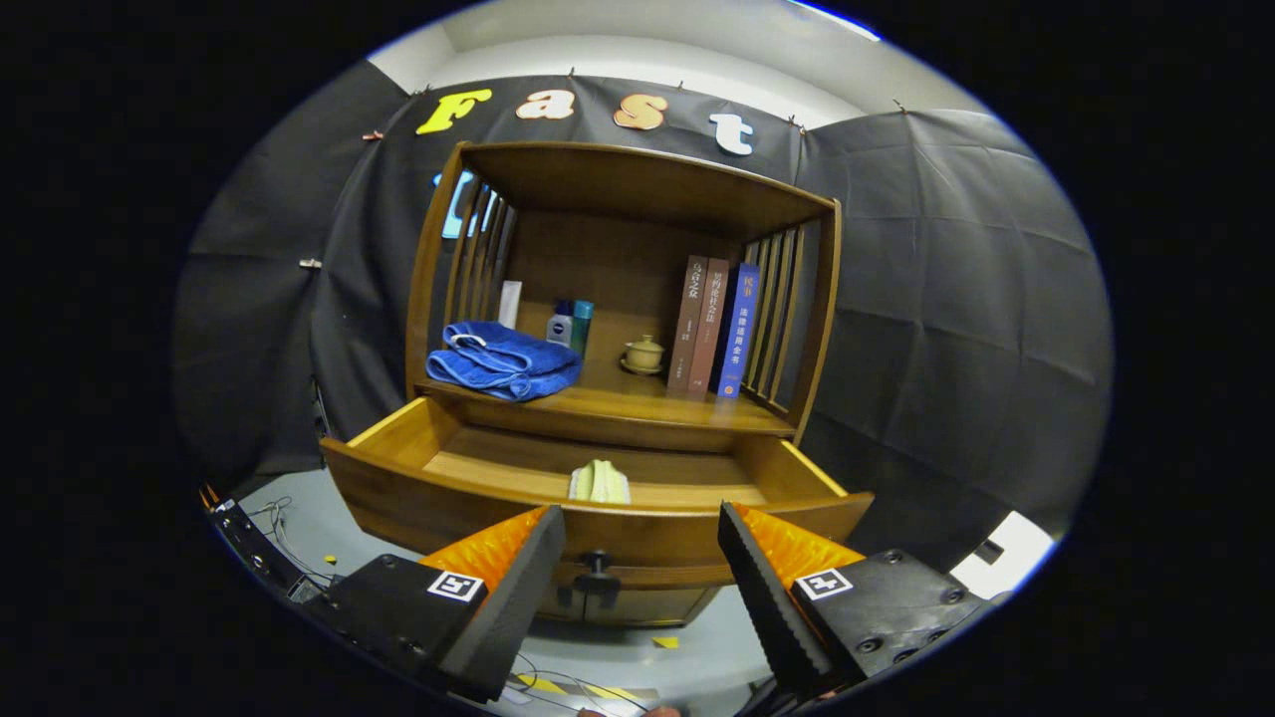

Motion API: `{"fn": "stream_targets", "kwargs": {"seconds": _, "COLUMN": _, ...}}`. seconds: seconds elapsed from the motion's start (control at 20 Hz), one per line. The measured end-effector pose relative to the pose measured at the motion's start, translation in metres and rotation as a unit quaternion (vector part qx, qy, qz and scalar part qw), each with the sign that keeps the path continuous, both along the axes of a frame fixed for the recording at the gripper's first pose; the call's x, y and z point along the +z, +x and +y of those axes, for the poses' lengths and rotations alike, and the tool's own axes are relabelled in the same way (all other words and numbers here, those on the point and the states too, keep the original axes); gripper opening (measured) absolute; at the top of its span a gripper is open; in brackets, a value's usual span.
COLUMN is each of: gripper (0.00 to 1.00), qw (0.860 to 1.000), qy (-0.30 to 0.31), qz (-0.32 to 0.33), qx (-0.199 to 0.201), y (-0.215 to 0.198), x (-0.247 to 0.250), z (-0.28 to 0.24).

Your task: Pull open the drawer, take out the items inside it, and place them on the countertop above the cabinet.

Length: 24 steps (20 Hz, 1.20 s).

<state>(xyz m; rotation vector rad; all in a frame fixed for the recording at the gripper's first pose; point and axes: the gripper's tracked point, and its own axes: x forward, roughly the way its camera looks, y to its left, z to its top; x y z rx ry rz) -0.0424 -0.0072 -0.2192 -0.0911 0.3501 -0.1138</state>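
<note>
- Black cloth wall (946, 299) hangs behind a wooden cabinet (623, 299); grey floor (299, 508) below, with loose cables on it.
- I see the drawer (598, 498) pulled out toward me, well open, its round dark knob (597, 563) on the front panel, between my two fingers and just ahead of them.
- Inside the drawer, one pale folded cloth (600, 483) lies near the front wall, about centre, just above the knob. Can't tell exactly what it is.
- My gripper (642, 543) hovers in front of the drawer, jaws spread wide, holding nothing. Neither finger touches the drawer front as far as I can tell.
- Countertop (637, 403) above the drawer carries several things under an upper shelf roof.
- Blue towel (503, 360) bunched on the countertop's left part, partly overhanging the front edge.
- Behind the towel: a white tube (510, 304), then two small bottles (570, 327) standing side by side, touching or nearly so.
- Small lidded cup (644, 354) on a saucer sits mid-countertop, apart from the bottles.
- Three books (715, 327) stand upright at the right, pressed together against the slatted side: two brown, one blue.
- Bare strip of countertop shows in front of the cup and books.
- At the floor by my right finger, a white block (1006, 553) with a dark mark.
</note>
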Motion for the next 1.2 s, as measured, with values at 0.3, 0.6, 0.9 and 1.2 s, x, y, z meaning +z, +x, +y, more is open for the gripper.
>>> {"fn": "stream_targets", "kwargs": {"seconds": 0.3, "gripper": 0.98, "qw": 0.994, "qy": 0.029, "qz": 0.108, "qx": 0.0, "y": 0.061, "x": 0.012, "z": 0.019}}
{"fn": "stream_targets", "kwargs": {"seconds": 0.6, "gripper": 0.99, "qw": 0.973, "qy": 0.002, "qz": 0.23, "qx": -0.013, "y": 0.102, "x": -0.036, "z": 0.026}}
{"fn": "stream_targets", "kwargs": {"seconds": 0.9, "gripper": 0.98, "qw": 0.951, "qy": 0.029, "qz": 0.309, "qx": -0.001, "y": 0.13, "x": -0.091, "z": 0.046}}
{"fn": "stream_targets", "kwargs": {"seconds": 1.2, "gripper": 0.98, "qw": 0.94, "qy": 0.042, "qz": 0.338, "qx": -0.006, "y": 0.155, "x": -0.117, "z": 0.048}}
